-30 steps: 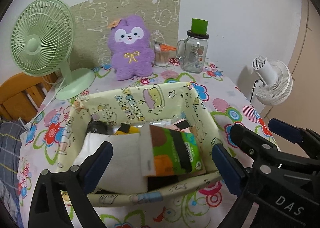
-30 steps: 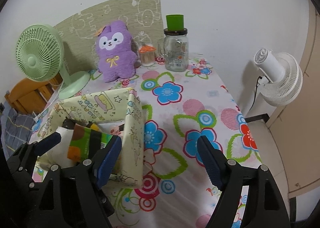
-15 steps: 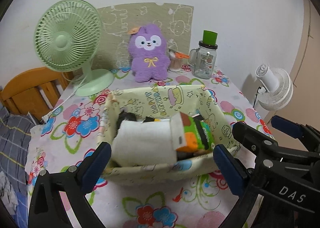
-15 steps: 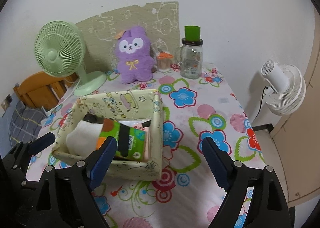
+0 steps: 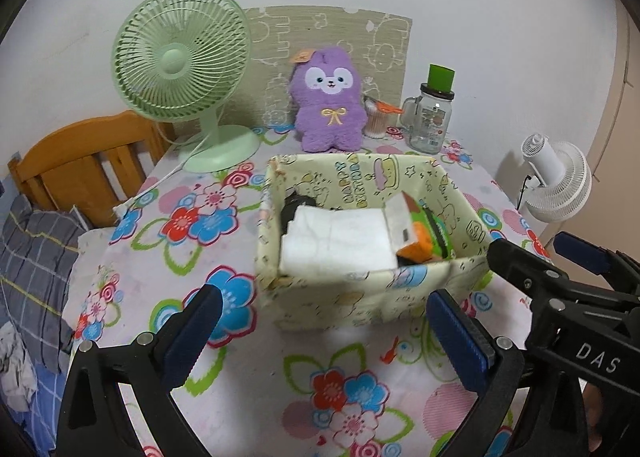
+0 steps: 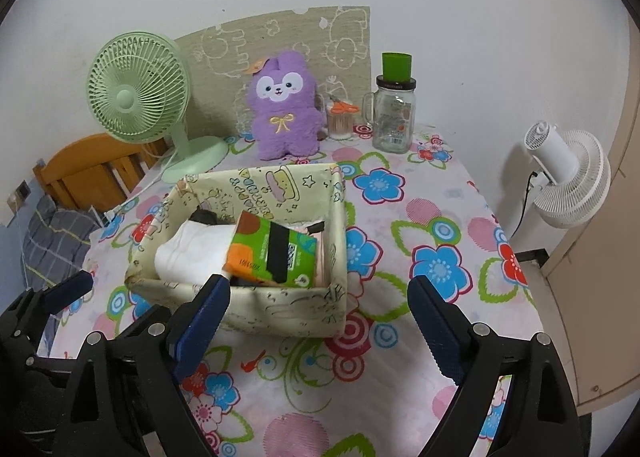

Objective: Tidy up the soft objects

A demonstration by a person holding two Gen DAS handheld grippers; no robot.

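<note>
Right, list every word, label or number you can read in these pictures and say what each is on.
"DAS": white letters on the right gripper, seen from the left wrist camera.
"HAPPY BIRTHDAY": inner wall of the fabric basket, partly creased.
Digits along the edge of the green and orange packet: too small and tilted to read surely.
Label on the glass jar: too small to read.

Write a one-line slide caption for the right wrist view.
Open right gripper above a floral tablecloth, facing a fabric box of soft packs; purple plush behind.

Cream printed fabric bin [image 6: 280,309] mid-table; inside: white folded cloth [image 5: 340,243], green-orange tissue pack [image 6: 272,253] tilted
</note>
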